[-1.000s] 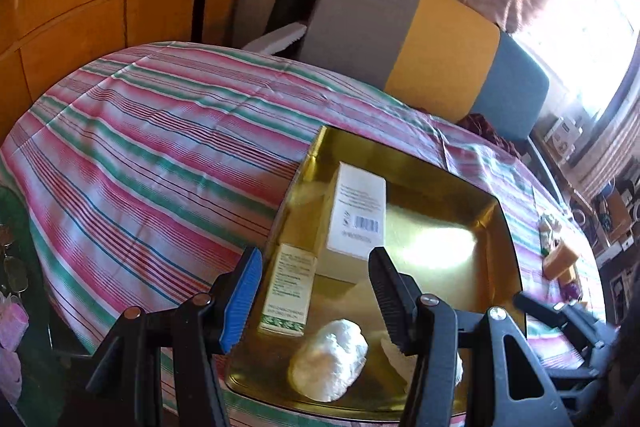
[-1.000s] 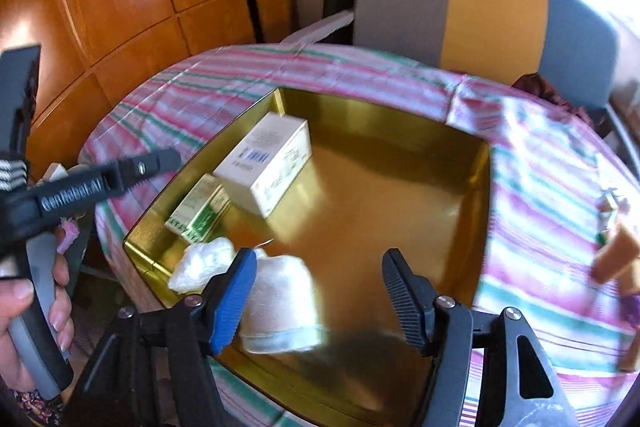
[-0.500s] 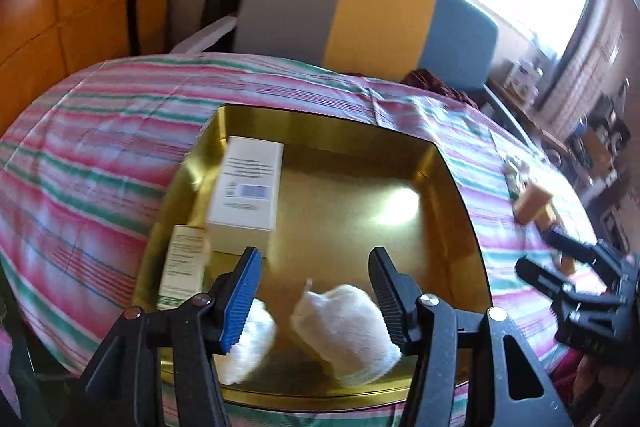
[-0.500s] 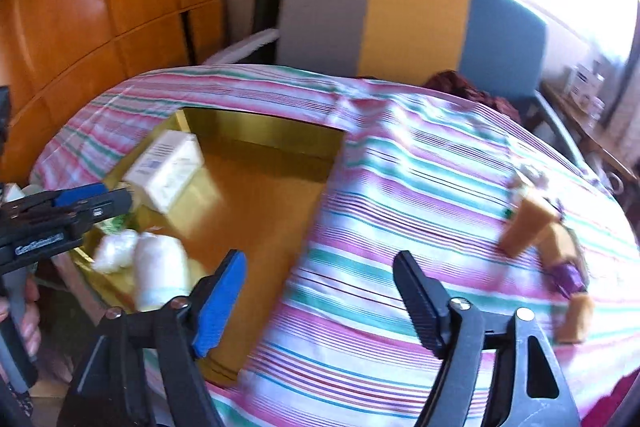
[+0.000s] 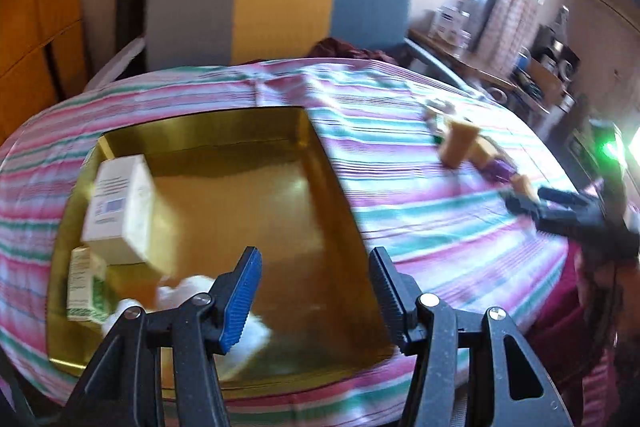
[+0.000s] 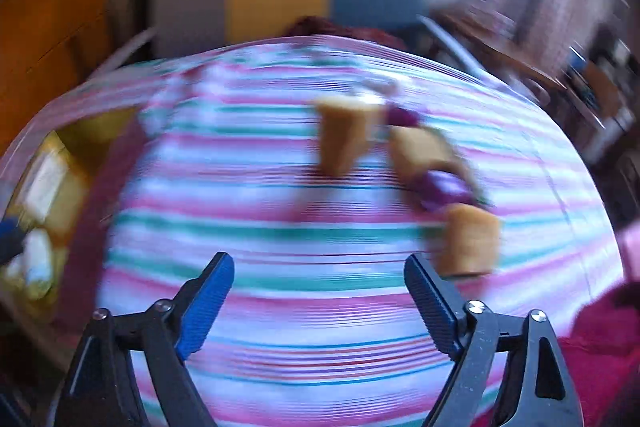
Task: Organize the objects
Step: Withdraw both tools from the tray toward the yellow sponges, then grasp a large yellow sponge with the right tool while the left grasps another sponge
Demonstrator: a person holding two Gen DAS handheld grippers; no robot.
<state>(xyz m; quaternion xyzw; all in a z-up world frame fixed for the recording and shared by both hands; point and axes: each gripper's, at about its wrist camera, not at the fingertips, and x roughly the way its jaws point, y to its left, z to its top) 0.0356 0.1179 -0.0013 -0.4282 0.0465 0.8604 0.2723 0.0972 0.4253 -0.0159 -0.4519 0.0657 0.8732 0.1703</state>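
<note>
The right gripper [image 6: 318, 301], jaws spread and empty, faces the tan blocks [image 6: 346, 135] lying right of the gold tray [image 5: 332, 171] on the striped cloth. The nearest block [image 6: 470, 241] stands upright just beyond its right finger. The left gripper [image 5: 316, 291], also spread and empty, hangs over the tray, farther off.

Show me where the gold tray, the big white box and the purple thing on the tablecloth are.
gold tray [image 5: 256, 195], left wrist view, on its bare floor.
big white box [image 5: 116, 203], left wrist view, on the printed top face, near the barcode.
purple thing [image 6: 442, 187], right wrist view, on its blurred middle, among the tan pieces.
</note>
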